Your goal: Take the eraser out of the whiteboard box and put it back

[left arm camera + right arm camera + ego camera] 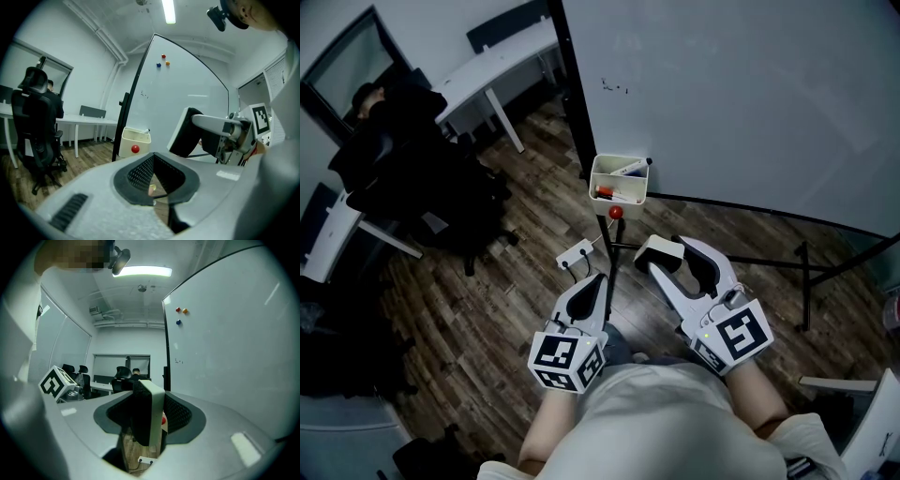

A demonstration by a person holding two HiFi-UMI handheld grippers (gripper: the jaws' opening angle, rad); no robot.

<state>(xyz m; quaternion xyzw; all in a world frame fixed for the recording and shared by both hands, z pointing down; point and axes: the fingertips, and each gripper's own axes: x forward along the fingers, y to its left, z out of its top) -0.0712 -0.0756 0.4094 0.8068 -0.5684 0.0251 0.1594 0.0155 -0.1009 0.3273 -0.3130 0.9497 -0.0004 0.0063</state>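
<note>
My right gripper (673,256) is clamping the eraser (657,249), near the whiteboard box (594,174); my left gripper (600,278) is hanging closed, empty.

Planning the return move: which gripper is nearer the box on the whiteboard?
Right. The right gripper, holding the eraser, sits just short of the box; the left gripper hangs farther back.

We see dark wood-plank floor (487,319), a white desk (497,64) along the far wall (79,79), black office chairs (422,197) nr its end (a person (389,108) sits there), strip light (168,10) lit overhead.
</note>
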